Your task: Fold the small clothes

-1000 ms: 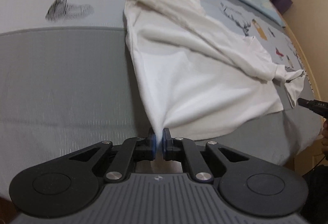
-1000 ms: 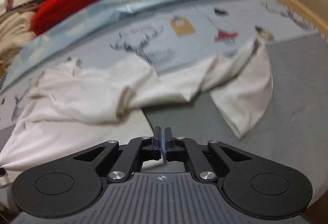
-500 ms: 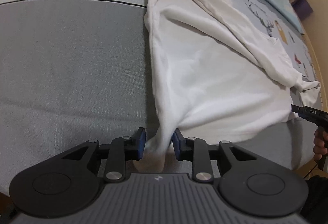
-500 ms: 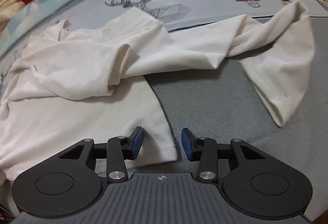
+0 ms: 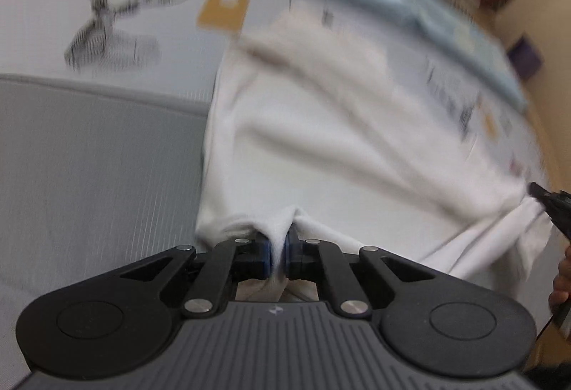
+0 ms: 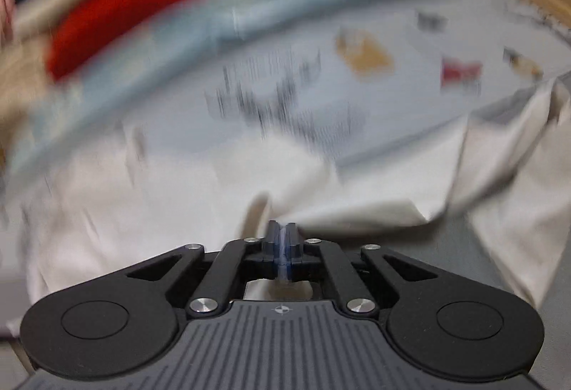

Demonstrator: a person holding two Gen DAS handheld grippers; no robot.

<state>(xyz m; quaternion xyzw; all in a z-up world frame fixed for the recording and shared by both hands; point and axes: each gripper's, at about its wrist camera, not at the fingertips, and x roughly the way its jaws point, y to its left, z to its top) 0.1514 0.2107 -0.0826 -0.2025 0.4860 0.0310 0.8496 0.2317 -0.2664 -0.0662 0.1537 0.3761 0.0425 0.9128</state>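
While both views are smeared with blur, the left gripper has just been closing and its blue pads pinch a bunched fold of the white shirt at its near hem. The shirt lies spread on the grey bedcover, reaching far onto the deer-print sheet. The right gripper has likewise just closed — cloth edge between its tips — at the shirt's near edge; one sleeve trails right.

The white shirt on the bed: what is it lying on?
The white shirt lies on a bedspread that is grey near the camera and printed with deer farther back. Whatever part of the print lies beneath the shirt is covered and cannot be seen.
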